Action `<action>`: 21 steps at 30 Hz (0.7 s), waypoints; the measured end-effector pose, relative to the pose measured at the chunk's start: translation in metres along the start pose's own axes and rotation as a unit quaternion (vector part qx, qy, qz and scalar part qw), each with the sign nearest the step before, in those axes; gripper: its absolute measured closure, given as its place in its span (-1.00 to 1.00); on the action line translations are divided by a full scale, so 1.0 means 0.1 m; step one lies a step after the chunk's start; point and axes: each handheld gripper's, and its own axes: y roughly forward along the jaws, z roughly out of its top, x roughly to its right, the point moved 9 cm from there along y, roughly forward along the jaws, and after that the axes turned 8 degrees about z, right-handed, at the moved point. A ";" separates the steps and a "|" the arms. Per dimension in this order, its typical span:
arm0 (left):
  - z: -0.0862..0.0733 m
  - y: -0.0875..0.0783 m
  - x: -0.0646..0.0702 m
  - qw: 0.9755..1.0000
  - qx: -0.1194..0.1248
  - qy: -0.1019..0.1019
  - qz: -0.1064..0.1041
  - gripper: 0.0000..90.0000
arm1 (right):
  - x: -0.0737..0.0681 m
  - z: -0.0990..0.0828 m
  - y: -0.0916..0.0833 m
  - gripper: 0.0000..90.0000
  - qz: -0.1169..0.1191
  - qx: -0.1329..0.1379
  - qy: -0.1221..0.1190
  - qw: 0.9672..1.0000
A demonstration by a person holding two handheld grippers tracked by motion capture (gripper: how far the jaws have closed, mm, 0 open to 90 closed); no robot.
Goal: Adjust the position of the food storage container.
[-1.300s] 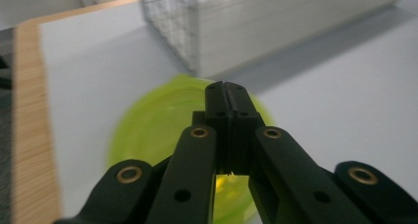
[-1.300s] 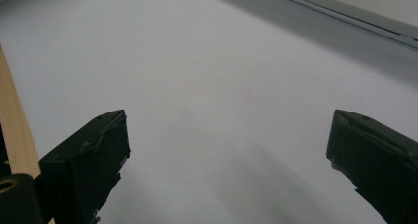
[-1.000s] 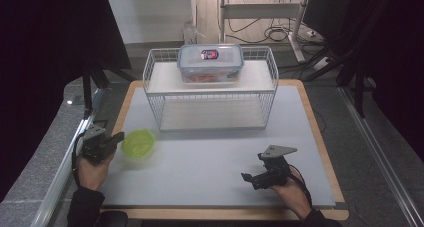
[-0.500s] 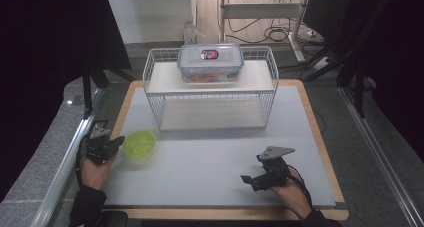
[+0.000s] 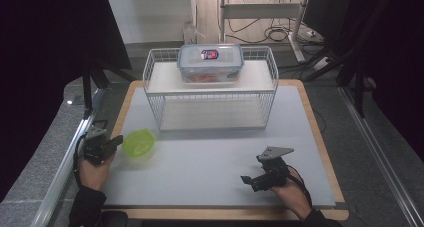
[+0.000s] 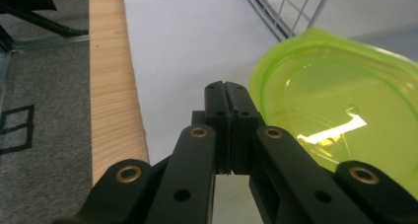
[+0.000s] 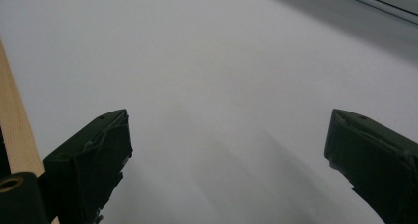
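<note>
A lime-green plastic bowl [image 5: 138, 143] sits on the grey mat at the left. My left gripper [image 5: 115, 141] is just left of it, jaws shut with nothing between them; in the left gripper view the closed gripper [image 6: 226, 93] points past the bowl [image 6: 345, 110], whose rim is close on the right. My right gripper [image 5: 247, 179] rests low over the mat near the front right. Its jaws stand wide open, and the gripper [image 7: 226, 145] has only bare mat between them.
A white wire rack [image 5: 210, 89] stands at the back middle, with a clear lidded food container [image 5: 210, 62] on its top shelf. The wooden table edge [image 6: 111, 81] runs along the mat's left side. Dark floor and cables lie beyond the table.
My left gripper has drifted slightly down and toward the bowl's left side. The right gripper has barely moved.
</note>
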 end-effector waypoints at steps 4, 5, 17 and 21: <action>0.00 -0.04 0.01 1.000 0.002 -0.003 -0.006 0.98 | 0.00 0.00 0.00 -0.92 -0.001 0.000 -0.001 1.000; -0.01 -0.03 0.02 1.000 -0.002 0.000 -0.005 0.98 | 0.00 0.00 0.00 -0.92 -0.001 0.000 -0.001 1.000; -0.06 -0.01 0.12 1.000 -0.016 -0.005 -0.014 0.99 | 0.00 -0.01 0.00 -0.92 -0.002 -0.004 0.001 1.000; -0.03 0.02 0.24 0.999 -0.015 -0.004 -0.030 0.99 | 0.00 -0.01 0.01 -0.92 -0.002 -0.006 -0.001 1.000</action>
